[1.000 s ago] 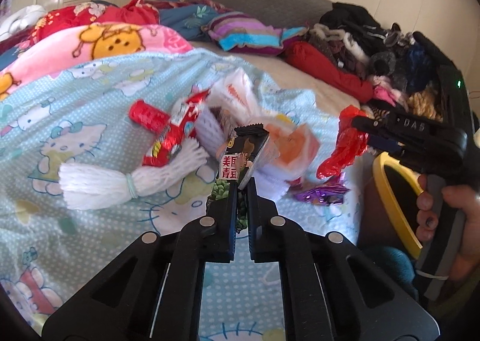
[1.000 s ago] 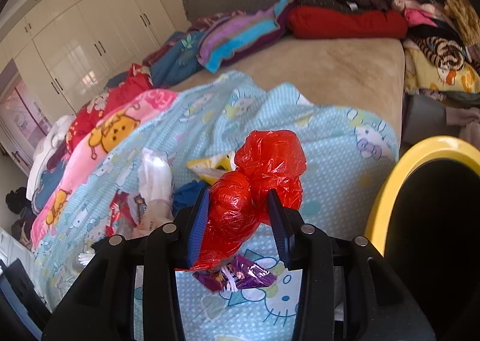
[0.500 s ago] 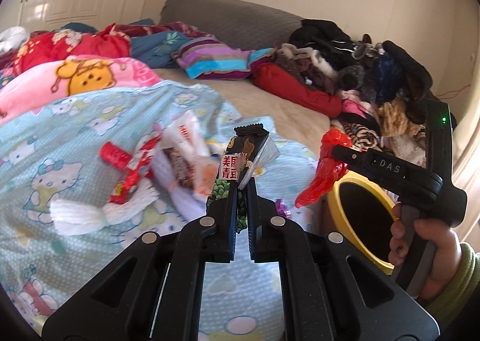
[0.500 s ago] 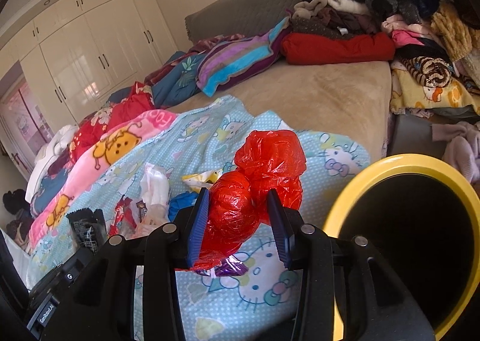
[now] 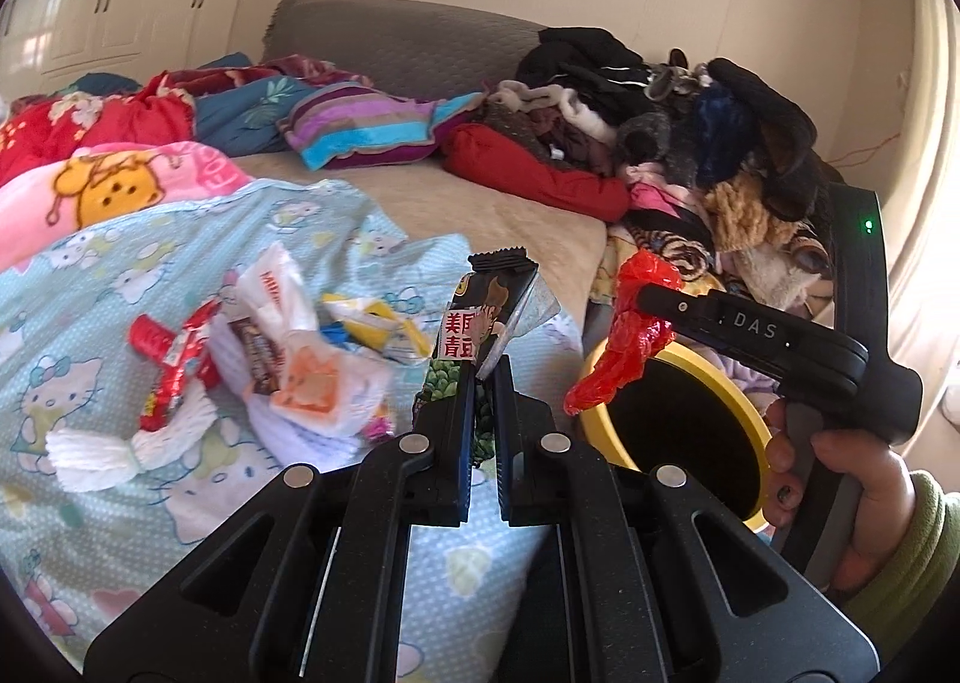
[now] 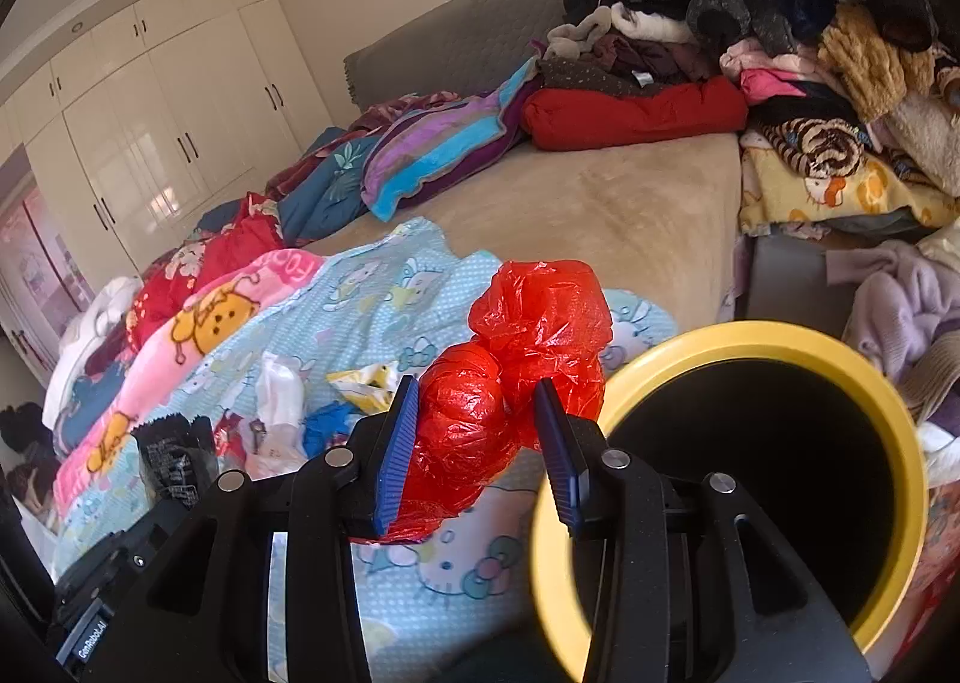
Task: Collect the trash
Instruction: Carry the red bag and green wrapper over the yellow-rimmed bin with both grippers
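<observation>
My left gripper [image 5: 480, 377] is shut on a dark snack wrapper [image 5: 480, 323] with red Chinese characters, held upright above the bed. My right gripper [image 6: 477, 413] is shut on a crumpled red plastic bag [image 6: 528, 347]; in the left wrist view the bag [image 5: 630, 347] hangs at the near rim of the yellow-rimmed black bin [image 5: 690, 431]. In the right wrist view the bin [image 6: 888, 383] opens just right of the bag. Several wrappers [image 5: 300, 359] and a white foam net [image 5: 108, 449] lie on the blue Hello Kitty blanket [image 5: 90, 533].
A pile of clothes [image 5: 690, 143] fills the bed's far right, beyond the bin. Striped and red pillows [image 5: 360, 131] lie at the grey headboard. A pink cartoon blanket [image 5: 108, 191] is at the left. White wardrobes [image 6: 150, 143] stand behind.
Both grippers have pulled back and lifted from the blanket toward the bin, each still holding its piece. The red bag now hangs at the bin's rim.
</observation>
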`<act>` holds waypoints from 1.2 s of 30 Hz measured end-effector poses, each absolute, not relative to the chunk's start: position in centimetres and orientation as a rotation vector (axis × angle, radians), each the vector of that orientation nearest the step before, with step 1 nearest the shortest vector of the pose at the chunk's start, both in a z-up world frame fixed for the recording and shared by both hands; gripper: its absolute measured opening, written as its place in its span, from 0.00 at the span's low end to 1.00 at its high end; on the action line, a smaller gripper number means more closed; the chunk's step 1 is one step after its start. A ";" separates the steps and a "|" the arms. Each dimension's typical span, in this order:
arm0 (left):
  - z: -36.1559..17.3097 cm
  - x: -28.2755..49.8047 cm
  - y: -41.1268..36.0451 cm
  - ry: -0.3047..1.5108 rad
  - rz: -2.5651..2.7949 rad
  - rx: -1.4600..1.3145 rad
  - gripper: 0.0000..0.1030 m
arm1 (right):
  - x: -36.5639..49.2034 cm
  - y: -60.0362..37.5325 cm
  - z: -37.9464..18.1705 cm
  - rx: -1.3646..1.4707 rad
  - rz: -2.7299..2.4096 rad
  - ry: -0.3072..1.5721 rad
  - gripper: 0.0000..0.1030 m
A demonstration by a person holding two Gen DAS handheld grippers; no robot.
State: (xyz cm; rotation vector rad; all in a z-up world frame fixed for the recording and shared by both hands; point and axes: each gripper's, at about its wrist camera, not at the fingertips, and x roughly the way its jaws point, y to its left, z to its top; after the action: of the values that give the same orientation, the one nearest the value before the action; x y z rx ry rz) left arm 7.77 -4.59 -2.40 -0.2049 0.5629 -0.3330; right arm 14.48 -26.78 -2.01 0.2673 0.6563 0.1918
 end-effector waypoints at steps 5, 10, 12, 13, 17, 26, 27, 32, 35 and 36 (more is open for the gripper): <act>-2.3 7.7 -6.2 0.566 -0.366 -0.191 0.03 | 13.9 -28.4 -1.7 0.256 0.166 0.651 0.37; -2.2 7.5 -7.7 0.570 -0.397 -0.171 0.03 | 13.7 -30.2 -1.4 0.257 0.135 0.647 0.37; -2.2 7.5 -8.2 0.572 -0.405 -0.164 0.03 | 13.8 -31.0 -1.4 0.254 0.121 0.649 0.37; -2.1 7.5 -8.5 0.573 -0.409 -0.161 0.03 | 13.8 -31.3 -1.5 0.253 0.109 0.651 0.37; -2.3 7.8 -9.7 0.588 -0.431 -0.149 0.03 | 14.2 -33.1 -2.3 0.267 0.072 0.695 0.37; -2.9 8.3 -13.2 0.619 -0.502 -0.105 0.03 | 14.2 -38.3 -4.4 0.343 -0.033 0.760 0.37; -3.0 8.5 -13.5 0.622 -0.507 -0.101 0.03 | 14.1 -38.6 -4.5 0.343 -0.039 0.759 0.37; -3.3 9.2 -15.4 0.644 -0.545 -0.084 0.03 | 14.2 -39.8 -4.5 0.319 -0.035 0.775 0.37; -3.5 9.7 -16.7 0.655 -0.566 -0.076 0.03 | 14.3 -40.4 -4.7 0.311 -0.030 0.787 0.37; -3.6 9.9 -17.1 0.660 -0.571 -0.075 0.03 | 14.3 -40.6 -4.8 0.311 -0.025 0.793 0.37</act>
State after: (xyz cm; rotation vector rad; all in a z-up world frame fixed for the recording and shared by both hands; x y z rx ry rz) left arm 9.86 -17.07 -3.58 -0.0755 0.6596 -0.5714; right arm 14.28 -40.62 -4.80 0.3112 0.7934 -0.0249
